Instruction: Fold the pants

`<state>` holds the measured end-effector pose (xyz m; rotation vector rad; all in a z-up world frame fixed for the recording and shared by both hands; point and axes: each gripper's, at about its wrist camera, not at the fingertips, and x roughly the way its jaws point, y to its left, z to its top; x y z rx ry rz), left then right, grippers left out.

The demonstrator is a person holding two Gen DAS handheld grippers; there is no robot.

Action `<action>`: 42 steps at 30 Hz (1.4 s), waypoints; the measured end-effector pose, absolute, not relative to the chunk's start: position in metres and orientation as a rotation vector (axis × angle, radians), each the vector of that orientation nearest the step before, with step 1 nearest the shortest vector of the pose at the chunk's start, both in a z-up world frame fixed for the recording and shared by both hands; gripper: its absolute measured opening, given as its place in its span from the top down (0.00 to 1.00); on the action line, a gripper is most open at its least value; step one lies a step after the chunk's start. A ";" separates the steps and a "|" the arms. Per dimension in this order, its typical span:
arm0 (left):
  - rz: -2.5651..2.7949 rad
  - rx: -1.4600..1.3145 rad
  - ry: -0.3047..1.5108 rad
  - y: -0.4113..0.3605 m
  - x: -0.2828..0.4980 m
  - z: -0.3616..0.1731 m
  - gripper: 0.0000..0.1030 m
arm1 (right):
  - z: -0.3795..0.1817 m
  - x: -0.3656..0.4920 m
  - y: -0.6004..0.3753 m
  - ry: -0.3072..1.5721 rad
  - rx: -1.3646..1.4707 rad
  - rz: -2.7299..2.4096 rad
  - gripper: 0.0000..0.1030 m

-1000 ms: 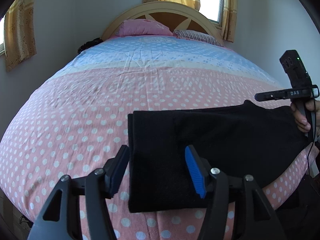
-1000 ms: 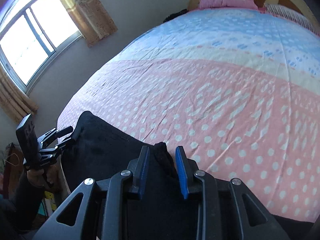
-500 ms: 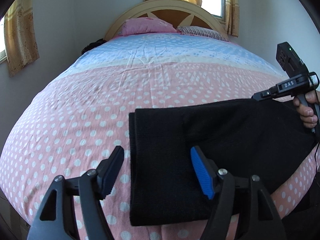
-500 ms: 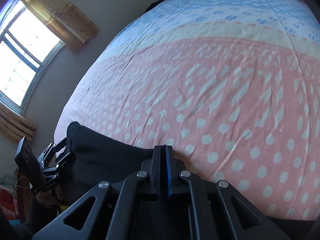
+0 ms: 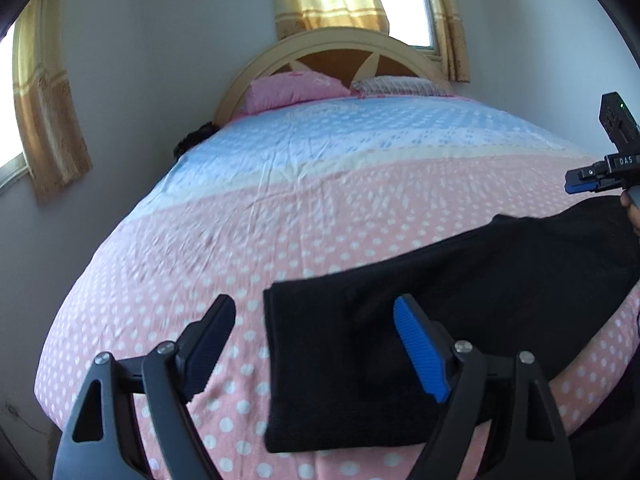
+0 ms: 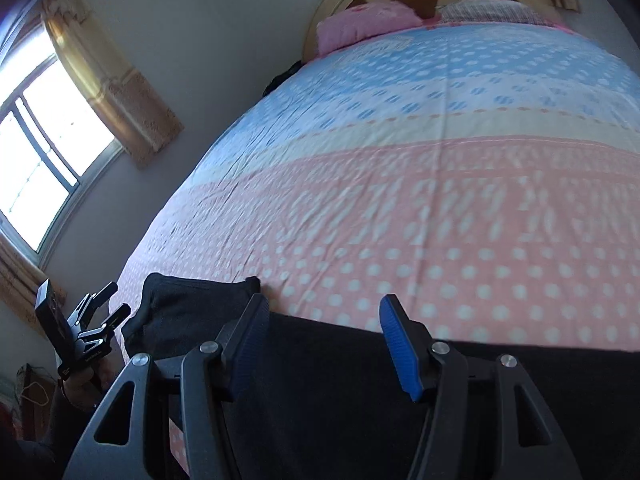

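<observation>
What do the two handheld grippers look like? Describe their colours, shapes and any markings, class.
The left gripper and the right gripper each have black, angular linkage arms with triangular cut-outs and silver pivot screws. Their fingers carry ribbed blue pads. Seen from outside, the right gripper's black body bears white lettering reading "DAS" and a small green light.

Both cameras sit low at the foot of the bed (image 5: 360,208), close over the black pants (image 5: 400,340), looking up its length toward the headboard (image 5: 332,52). The left wrist view faces straight ahead from the pants' left end; the right wrist view looks from their right end, angled leftward. Both share bedspread, pillows, headboard, and each other's tool.
</observation>
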<state>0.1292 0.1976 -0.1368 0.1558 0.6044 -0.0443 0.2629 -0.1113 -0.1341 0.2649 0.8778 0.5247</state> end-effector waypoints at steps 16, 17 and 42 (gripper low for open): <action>-0.739 0.376 0.699 -0.095 0.128 -0.143 0.42 | -0.118 0.093 -0.393 0.713 0.499 -0.085 0.43; -0.757 0.401 0.702 -0.109 0.124 -0.146 0.44 | -0.121 0.087 -0.402 0.706 0.522 -0.110 0.43; -0.764 0.473 0.770 -0.161 0.140 -0.163 0.76 | -0.167 0.063 -0.508 0.692 0.818 -0.306 0.79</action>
